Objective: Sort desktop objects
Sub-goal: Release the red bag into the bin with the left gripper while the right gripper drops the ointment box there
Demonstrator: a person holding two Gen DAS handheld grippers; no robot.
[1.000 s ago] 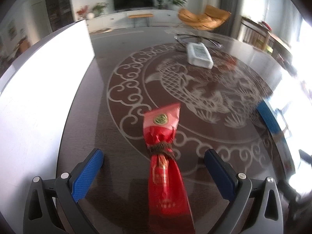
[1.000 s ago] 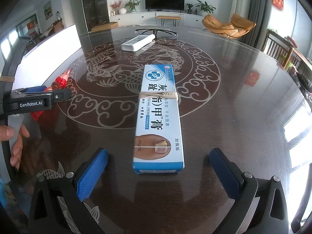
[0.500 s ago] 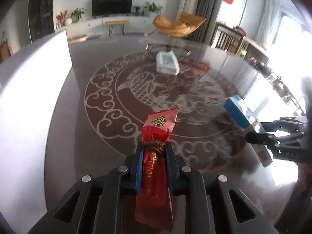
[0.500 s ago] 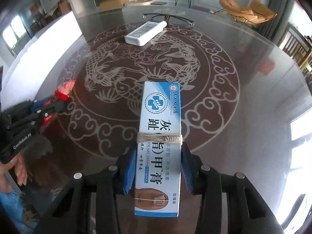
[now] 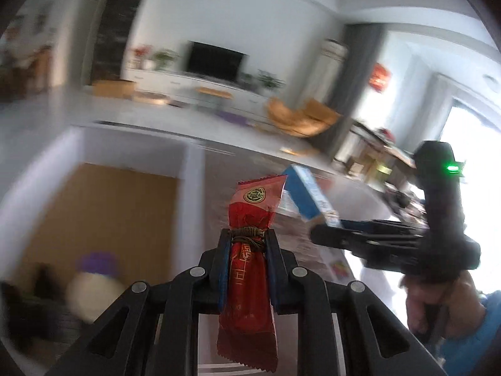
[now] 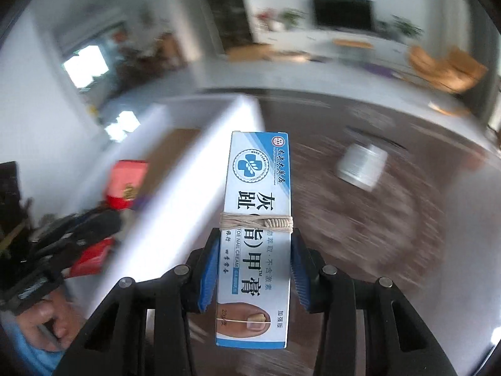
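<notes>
Left wrist view: our left gripper (image 5: 247, 250) clamps the red sachet (image 5: 247, 288); box contents beyond are smeared. Our right gripper (image 6: 255, 250) pinches the nail cream box (image 6: 255, 250) above the blurred table (image 6: 407, 219).

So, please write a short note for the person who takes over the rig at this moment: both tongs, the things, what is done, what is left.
Left tongs: shut on the red packet, held clear of the table.
Right tongs: shut on the blue-and-white cream box, also in the air.
Both are near the white box with a brown floor; blurred items already lie inside.
Done: both picked up.
Left: probably place each one in the box; a white item remains on the table.
</notes>
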